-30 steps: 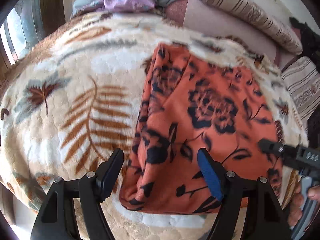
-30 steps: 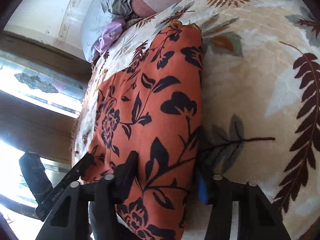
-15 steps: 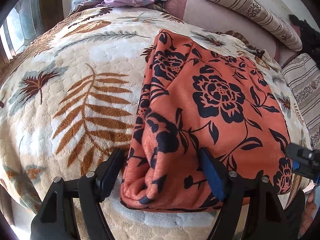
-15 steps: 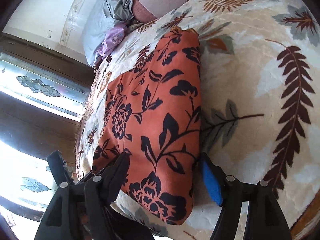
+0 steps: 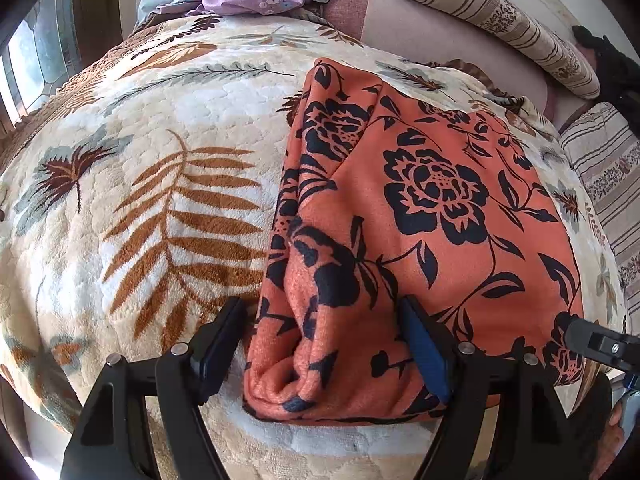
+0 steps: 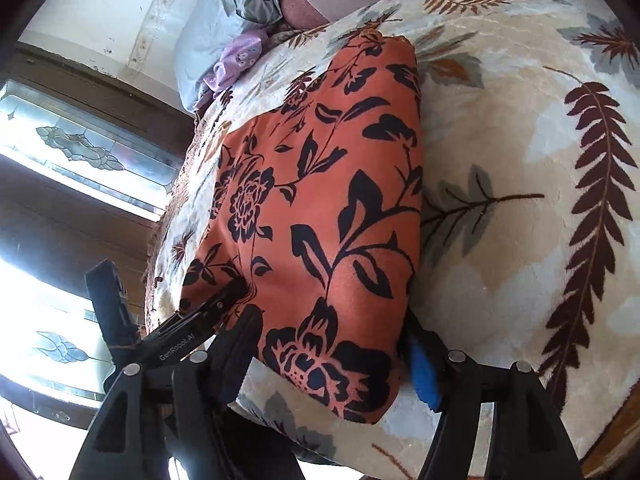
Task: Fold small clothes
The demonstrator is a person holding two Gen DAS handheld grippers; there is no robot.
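Left wrist view shows the folded orange floral garment (image 5: 420,220) lying on the bed's blanket (image 5: 160,200), long axis running away from both hand-held grippers, the left (image 5: 324,340) and right (image 6: 332,344) each standing open astride a near corner, gripping nothing.

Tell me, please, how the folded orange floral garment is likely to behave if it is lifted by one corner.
The orange garment would probably droop and unfold: its layered edge shows soft, rounded folds. It looks light, barely denting the plush blanket. It seems unlikely to slide freely, since both surfaces look fuzzy.
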